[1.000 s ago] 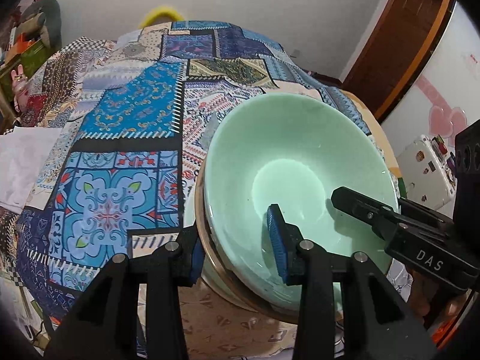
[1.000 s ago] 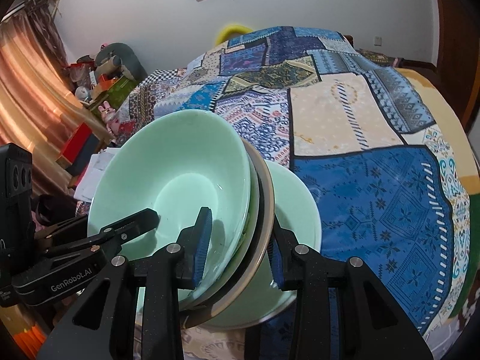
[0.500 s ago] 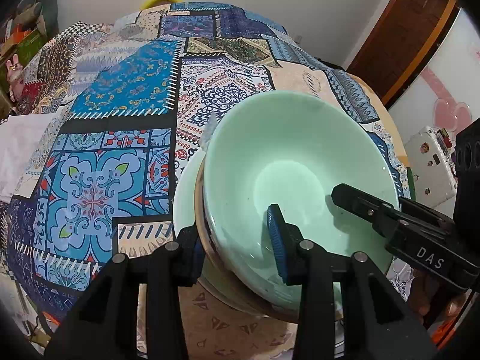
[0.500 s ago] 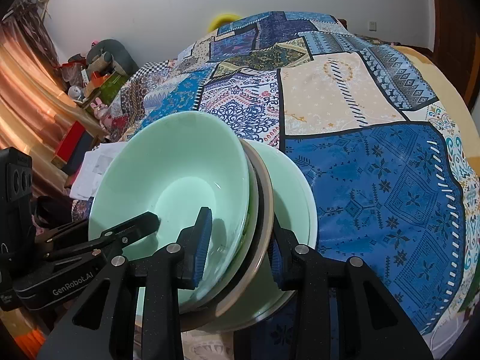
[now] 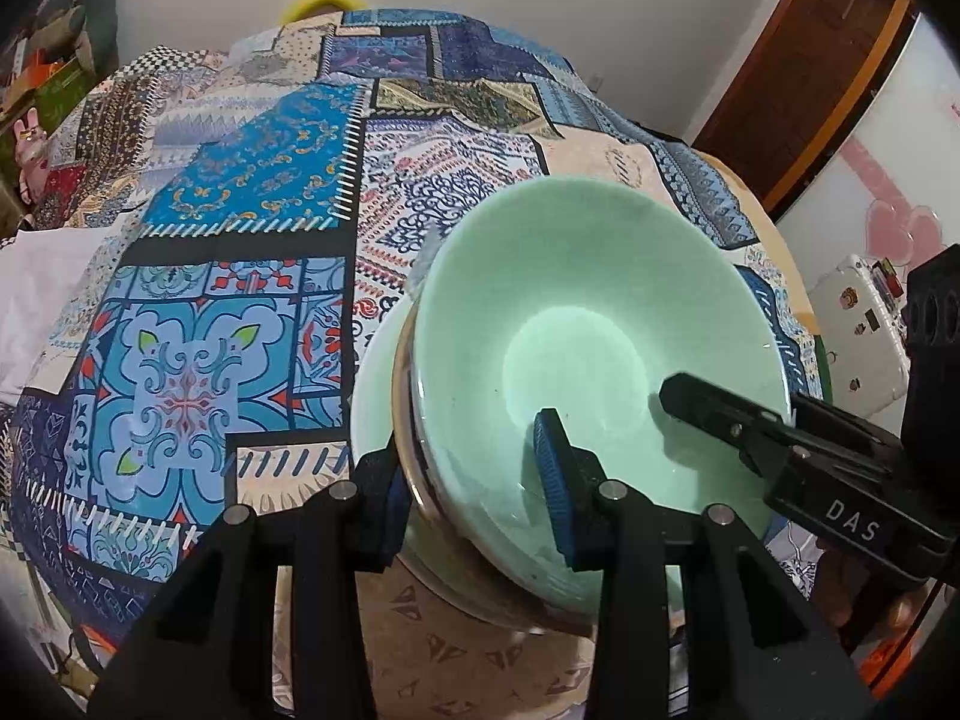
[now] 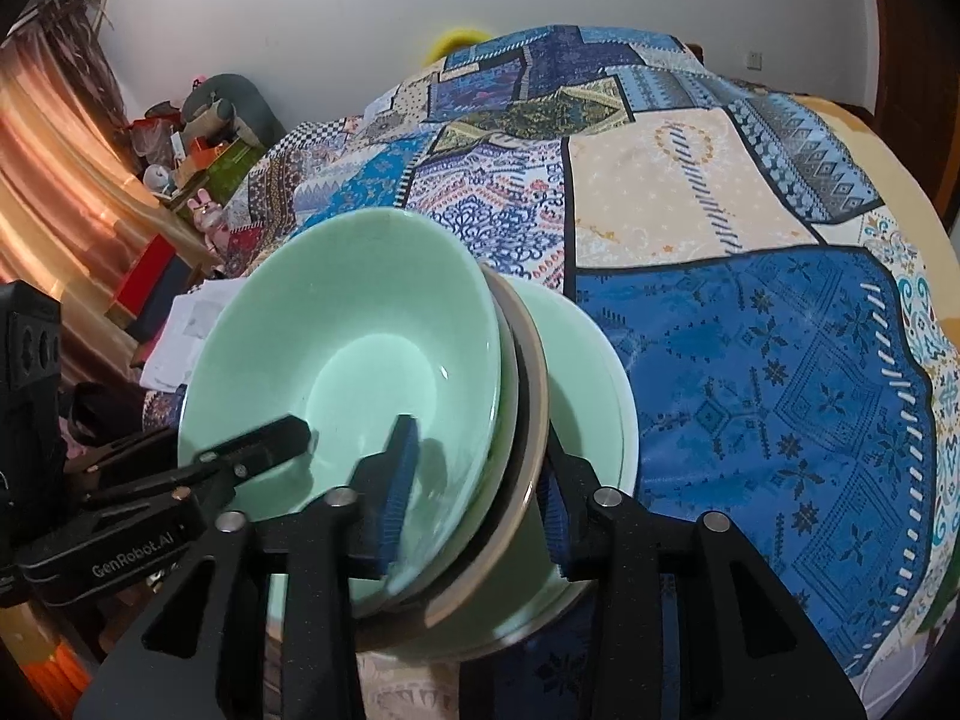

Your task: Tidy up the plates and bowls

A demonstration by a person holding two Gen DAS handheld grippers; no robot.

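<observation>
A stack of dishes is held tilted above the patchwork tablecloth (image 5: 228, 312): a mint-green bowl (image 5: 576, 324) on top, a brown-rimmed plate (image 6: 528, 420) under it, and a pale green plate (image 6: 600, 396) at the bottom. My left gripper (image 5: 474, 480) is shut on the stack's near rim, one finger inside the bowl, one under the plates. My right gripper (image 6: 474, 480) is shut on the opposite rim in the same way. The stack also shows in the right wrist view, with the bowl (image 6: 360, 348) on top. Each gripper shows in the other's view.
The round table carries a patterned cloth (image 6: 750, 360). White papers (image 5: 36, 300) lie at its left edge. A curtain and cluttered shelves (image 6: 90, 192) stand to the left, a wooden door (image 5: 810, 78) to the right, and a white box (image 5: 864, 330) beside the table.
Both grippers have kept their hold on the stack. The views have shifted slightly over the table, and the stack stays tilted between them.
</observation>
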